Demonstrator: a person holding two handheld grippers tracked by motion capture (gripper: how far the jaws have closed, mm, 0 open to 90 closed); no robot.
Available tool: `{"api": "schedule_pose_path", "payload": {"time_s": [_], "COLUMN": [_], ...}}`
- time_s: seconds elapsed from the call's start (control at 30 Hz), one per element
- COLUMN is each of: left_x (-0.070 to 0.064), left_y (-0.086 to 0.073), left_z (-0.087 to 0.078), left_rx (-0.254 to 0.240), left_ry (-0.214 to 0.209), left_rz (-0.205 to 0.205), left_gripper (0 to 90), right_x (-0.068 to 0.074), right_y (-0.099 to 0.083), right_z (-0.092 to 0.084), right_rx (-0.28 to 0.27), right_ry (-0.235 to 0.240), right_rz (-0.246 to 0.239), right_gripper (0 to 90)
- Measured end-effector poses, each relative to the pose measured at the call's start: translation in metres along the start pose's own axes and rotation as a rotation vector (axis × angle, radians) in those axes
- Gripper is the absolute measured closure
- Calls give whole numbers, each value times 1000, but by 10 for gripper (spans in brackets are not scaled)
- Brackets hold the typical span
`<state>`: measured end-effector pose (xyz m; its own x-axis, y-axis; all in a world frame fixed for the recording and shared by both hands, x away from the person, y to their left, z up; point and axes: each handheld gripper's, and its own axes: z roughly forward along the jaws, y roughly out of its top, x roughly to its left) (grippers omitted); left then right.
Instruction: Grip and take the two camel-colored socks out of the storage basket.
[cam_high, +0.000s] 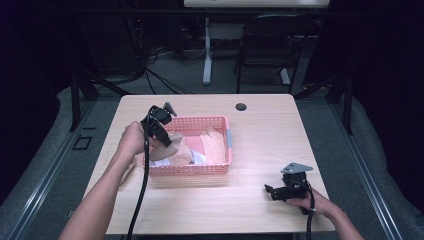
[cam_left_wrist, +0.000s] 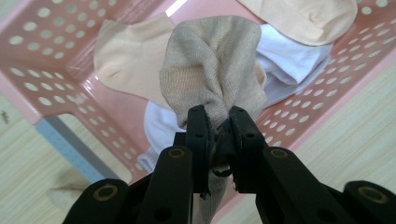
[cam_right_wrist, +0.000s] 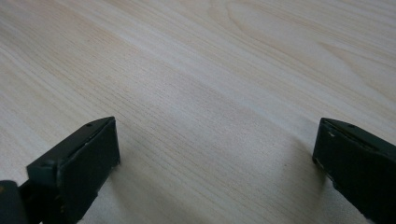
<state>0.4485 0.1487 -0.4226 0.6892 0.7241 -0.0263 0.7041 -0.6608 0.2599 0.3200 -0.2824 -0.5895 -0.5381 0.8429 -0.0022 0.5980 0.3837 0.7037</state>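
Note:
A pink perforated basket (cam_high: 220, 122) sits mid-table with several socks in it, peach and white. My left gripper (cam_high: 165, 141) hangs over the basket's left end, shut on a tan knitted sock (cam_left_wrist: 215, 70) that bunches up out of its jaws. Below it in the basket (cam_left_wrist: 42, 60) lie a peach sock (cam_left_wrist: 126, 56) and a white sock (cam_left_wrist: 289, 60). My right gripper (cam_high: 270, 190) rests low over the table at the front right. It stands open with its jaws wide apart over bare wood (cam_right_wrist: 210, 93), nothing between them.
The light wooden table (cam_high: 260, 130) has a round cable hole (cam_high: 241, 106) at the back centre. A black chair (cam_high: 270, 45) and a white table leg (cam_high: 207, 50) stand on the floor beyond the far edge.

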Motion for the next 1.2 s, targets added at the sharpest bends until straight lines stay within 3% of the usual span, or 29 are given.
{"api": "schedule_pose_path", "payload": {"time_s": [0.33, 0.7, 0.9, 1.2], "left_x": [-4, 3, 13, 38], "left_y": [9, 9, -2, -32], "left_z": [-34, -55, -64, -82], "left_rx": [-44, -56, -61, -66], "left_ry": [16, 36, 51, 77], "left_rz": [20, 20, -7, -76], "left_gripper": [796, 795, 795, 794], "right_x": [0, 0, 0, 0], "right_y": [0, 0, 0, 0], "right_z": [0, 0, 0, 0], "right_rx": [3, -1, -2, -2], "right_ry": [-2, -1, -2, -3], "right_rz": [-1, -2, 0, -1], "right_gripper": [0, 0, 0, 0]}}
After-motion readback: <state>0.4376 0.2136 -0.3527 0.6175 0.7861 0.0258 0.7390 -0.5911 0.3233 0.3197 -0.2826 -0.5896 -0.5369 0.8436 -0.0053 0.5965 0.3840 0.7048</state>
